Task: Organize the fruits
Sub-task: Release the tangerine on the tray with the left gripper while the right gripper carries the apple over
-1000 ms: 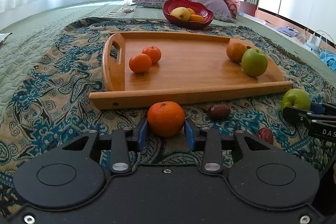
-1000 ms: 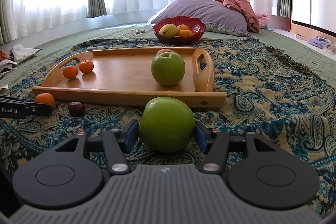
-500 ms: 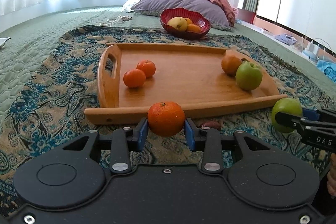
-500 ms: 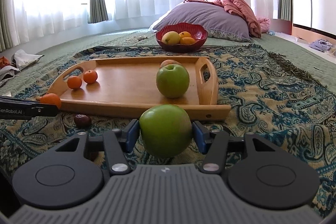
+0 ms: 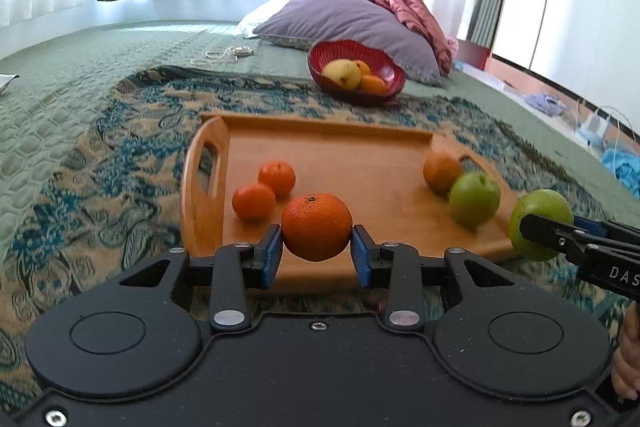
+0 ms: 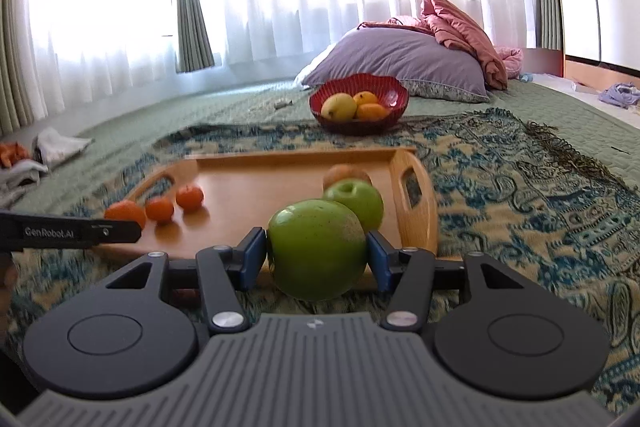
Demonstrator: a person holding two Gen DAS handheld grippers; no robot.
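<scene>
Left wrist view: the left gripper (image 5: 317, 251) is clamped on a tangerine (image 5: 317, 227), its blue pads (image 5: 273, 254) pressed to both sides. A second ago the fruit sat low on the patterned blanket (image 5: 120, 163) in front of the wooden tray (image 5: 204, 183); now it is lifted and shows over the tray's near edge, beside the two small tangerines (image 5: 264, 189) lying there. At the tray's right end rest an orange (image 5: 442, 171) and a green apple (image 5: 474, 198). The right gripper (image 5: 576, 243) has risen at the right edge — its held apple (image 5: 540, 223) now sits level with the tray rim.

Right wrist view: the right gripper (image 6: 317, 259) is closed tight on the held apple (image 6: 316, 247), which was down on the blanket before and now overlaps the tray's near rail (image 6: 412, 203). The tray's apple (image 6: 356, 201) stands just behind it. The left gripper (image 6: 72, 231) reaches in from the left with its tangerine (image 6: 125, 213). The red fruit bowl (image 6: 358, 103) sits beyond, before the purple pillow (image 6: 400, 61).
</scene>
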